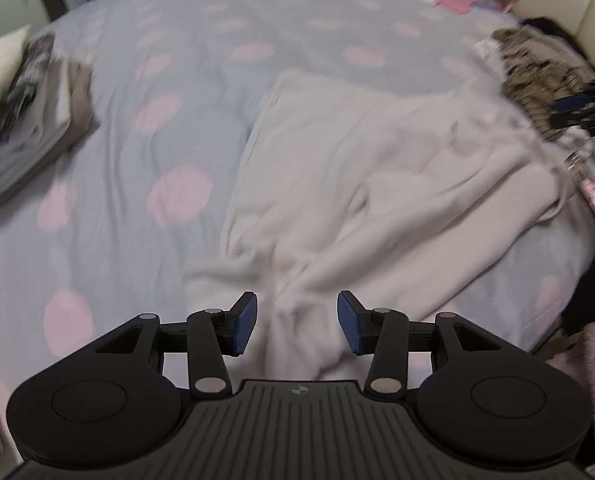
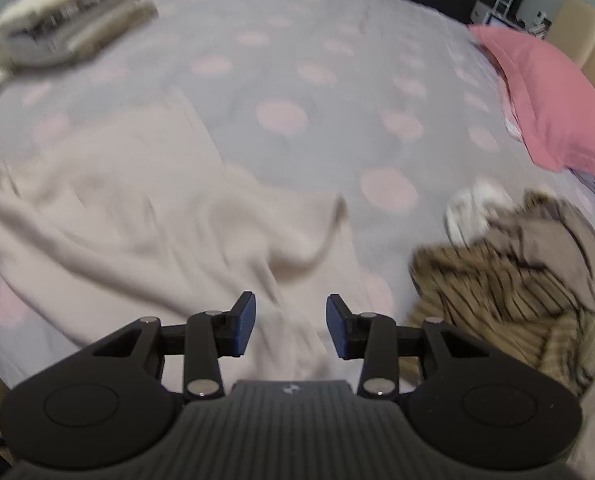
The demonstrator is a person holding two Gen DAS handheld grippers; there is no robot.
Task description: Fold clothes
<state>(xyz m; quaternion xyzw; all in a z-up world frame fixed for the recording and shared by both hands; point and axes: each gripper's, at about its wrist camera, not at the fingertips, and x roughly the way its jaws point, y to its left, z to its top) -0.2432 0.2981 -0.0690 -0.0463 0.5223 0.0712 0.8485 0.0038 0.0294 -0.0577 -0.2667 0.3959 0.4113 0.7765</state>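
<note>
A pale cream garment (image 1: 369,184) lies crumpled on the bed, also in the right wrist view (image 2: 137,208). My left gripper (image 1: 297,324) is open above the garment's near bunched end, holding nothing. My right gripper (image 2: 290,326) is open above the garment's right edge, holding nothing. The right gripper also shows at the far right edge of the left wrist view (image 1: 589,108). Both views are motion-blurred.
The bed cover (image 1: 169,92) is grey with pink dots. A folded stack (image 1: 21,108) sits at the left, and shows far left in the right wrist view (image 2: 73,16). A pile of brown striped clothes (image 2: 513,280) lies at the right. A pink pillow (image 2: 545,100) is beyond it.
</note>
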